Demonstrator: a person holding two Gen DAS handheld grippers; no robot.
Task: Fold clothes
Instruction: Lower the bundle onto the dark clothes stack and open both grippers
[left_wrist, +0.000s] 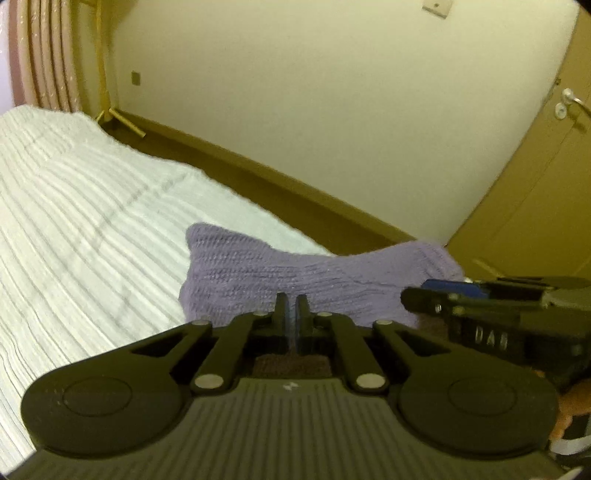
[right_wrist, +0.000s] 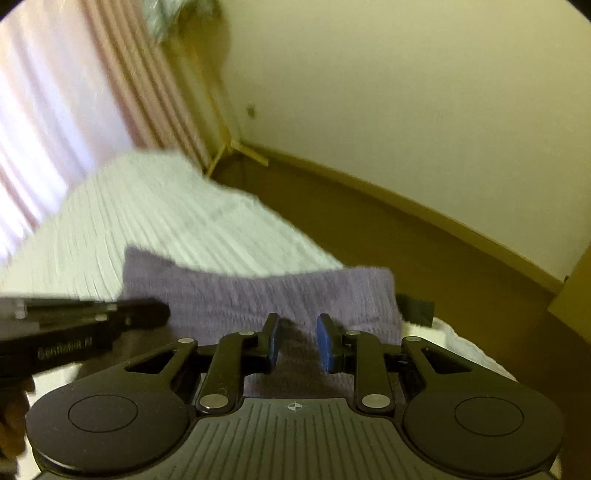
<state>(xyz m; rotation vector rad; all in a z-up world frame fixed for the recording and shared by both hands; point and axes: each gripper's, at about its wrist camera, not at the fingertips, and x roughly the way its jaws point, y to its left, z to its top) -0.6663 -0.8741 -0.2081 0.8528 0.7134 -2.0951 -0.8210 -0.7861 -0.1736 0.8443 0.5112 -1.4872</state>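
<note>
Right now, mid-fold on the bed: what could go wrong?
1. The left gripper is shut on the purple knit, while the right gripper is open with the cloth only between its fingers. A lift now would likely raise one side and skew the fold.
2. The knit's right end lies at the bed edge, above the floor; a tug could drag it off.
3. The grippers are close together; they may collide.

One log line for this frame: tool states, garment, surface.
left tool: shut on purple knit garment | right tool: open, above garment | surface: white ribbed bedspread
</note>
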